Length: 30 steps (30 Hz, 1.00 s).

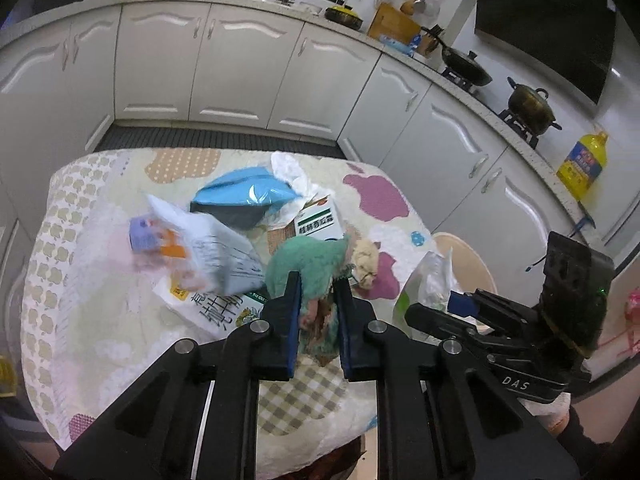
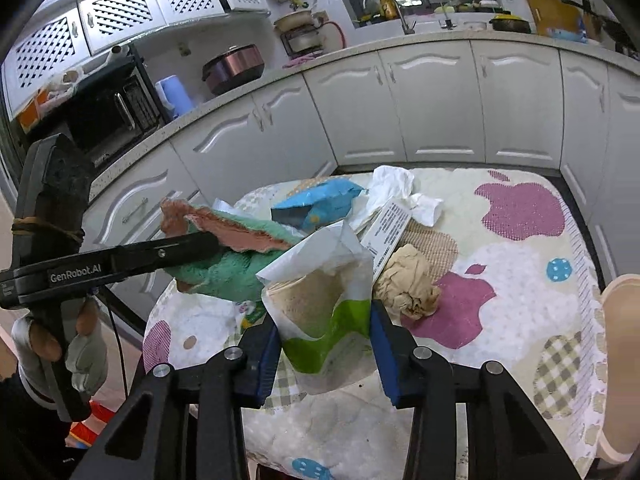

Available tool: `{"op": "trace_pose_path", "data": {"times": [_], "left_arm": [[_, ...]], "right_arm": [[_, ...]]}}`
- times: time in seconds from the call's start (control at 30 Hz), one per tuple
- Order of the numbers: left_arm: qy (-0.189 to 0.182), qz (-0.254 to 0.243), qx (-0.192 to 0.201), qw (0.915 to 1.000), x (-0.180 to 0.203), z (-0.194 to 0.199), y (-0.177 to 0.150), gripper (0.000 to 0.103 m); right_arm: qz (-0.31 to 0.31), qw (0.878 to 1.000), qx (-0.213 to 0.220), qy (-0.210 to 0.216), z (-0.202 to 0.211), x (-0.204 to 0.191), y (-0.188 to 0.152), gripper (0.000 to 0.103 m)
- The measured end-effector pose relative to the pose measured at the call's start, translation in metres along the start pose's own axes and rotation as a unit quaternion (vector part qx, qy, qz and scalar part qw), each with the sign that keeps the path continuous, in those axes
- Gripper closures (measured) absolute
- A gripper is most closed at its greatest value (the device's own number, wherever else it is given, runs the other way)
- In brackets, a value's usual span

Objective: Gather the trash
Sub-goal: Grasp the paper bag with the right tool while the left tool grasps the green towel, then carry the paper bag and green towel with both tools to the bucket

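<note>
Gripping trash in both claws above a cluttered kitchen table [image 1: 80,240].

The left gripper [image 1: 316,296] is clamped on a green rag [image 1: 308,264] held over the table; the right gripper [image 2: 324,332] squeezes a green-and-white bag [image 2: 324,312]. A crumpled brown paper ball [image 2: 412,284], a blue pouch [image 1: 244,192] and white tissue [image 2: 396,188] lie on the patterned tablecloth.

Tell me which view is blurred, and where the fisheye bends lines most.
Left wrist view: the white plastic bag is motion-smeared, the green cloth sharp. Right wrist view: crisp overall; the green-and-white bag reads clearly. Both views bow the countertop and darken the corners.
</note>
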<state>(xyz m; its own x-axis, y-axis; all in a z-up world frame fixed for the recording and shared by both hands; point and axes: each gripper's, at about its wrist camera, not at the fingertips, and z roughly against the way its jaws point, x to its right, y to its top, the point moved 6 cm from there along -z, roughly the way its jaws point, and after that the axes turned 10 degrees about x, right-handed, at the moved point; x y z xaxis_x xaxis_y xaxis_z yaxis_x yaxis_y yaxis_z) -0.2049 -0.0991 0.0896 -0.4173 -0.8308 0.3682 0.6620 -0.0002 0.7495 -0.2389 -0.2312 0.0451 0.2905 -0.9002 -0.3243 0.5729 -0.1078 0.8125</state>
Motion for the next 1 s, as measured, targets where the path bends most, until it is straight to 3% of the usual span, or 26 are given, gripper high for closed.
{"op": "trace_pose_path", "data": {"times": [0.53,1.0], "left_arm": [[-0.031,-0.031,0.038,0.9983,0.033,0.056,0.031,0.091],[-0.039,-0.052,0.023,0.9976,0.057,0.038,0.022,0.091]], "right_arm": [[0.006,0.999,0.042,0.001,0.038,-0.008,0.021,0.063],[0.003,0.998,0.056,-0.018,0.055,0.003,0.024,0.063]]}}
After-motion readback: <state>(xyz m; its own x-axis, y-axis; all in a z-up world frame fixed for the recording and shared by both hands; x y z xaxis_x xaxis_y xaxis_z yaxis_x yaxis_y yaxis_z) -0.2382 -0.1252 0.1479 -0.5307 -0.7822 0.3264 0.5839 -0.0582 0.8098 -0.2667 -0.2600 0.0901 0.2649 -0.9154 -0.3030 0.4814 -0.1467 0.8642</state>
